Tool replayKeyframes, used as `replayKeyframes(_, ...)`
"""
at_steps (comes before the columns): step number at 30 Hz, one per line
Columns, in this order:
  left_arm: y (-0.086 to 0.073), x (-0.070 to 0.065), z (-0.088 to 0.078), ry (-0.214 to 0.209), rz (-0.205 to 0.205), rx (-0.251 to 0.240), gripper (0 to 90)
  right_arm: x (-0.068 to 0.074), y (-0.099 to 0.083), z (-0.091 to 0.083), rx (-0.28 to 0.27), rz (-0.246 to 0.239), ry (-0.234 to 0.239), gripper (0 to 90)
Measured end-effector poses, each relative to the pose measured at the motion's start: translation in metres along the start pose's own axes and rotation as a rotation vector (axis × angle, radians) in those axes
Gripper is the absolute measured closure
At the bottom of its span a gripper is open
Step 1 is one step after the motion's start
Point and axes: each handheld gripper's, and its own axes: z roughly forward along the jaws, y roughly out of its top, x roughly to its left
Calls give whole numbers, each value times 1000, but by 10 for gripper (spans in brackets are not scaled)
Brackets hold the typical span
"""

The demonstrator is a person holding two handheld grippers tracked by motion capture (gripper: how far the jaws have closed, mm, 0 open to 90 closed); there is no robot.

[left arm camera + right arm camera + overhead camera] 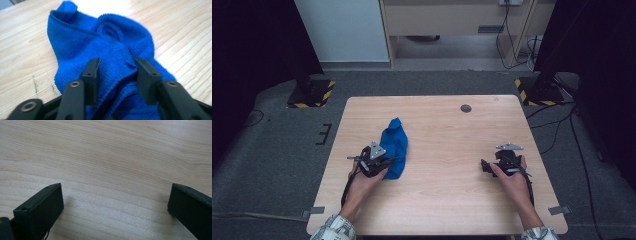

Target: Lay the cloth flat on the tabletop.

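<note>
Your left claw [116,72] pinched a fold of the blue cloth [100,50] on the desk [452,145].

You had its jaws narrowed to a middling gap, and a raised ridge of the towel sat bunched between them with both pads pressed into the pile. Beyond the claw's tips the cloth stretched away in a crumpled, long heap, with rolled folds and a small curled corner at its far end; more of it lay under and behind the jaws. Your right claw [115,202], well apart from the left claw, stood wide open with bare wood between its jaws, gripping nothing.
</note>
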Motion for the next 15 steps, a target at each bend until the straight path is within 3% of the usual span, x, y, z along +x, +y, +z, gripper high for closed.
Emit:
replayKeyframes(3,1,2,-3,-1,-13,-17,660,0,0,0,0,0,0,5)
replayKeyframes(8,1,10,-11,-28,-81,-59,743,0,0,0,-1,-3,2,5)
replayKeyframes(15,2,16,-19,-30,-125,-106,767,0,0,0,-1,-3,2,5)
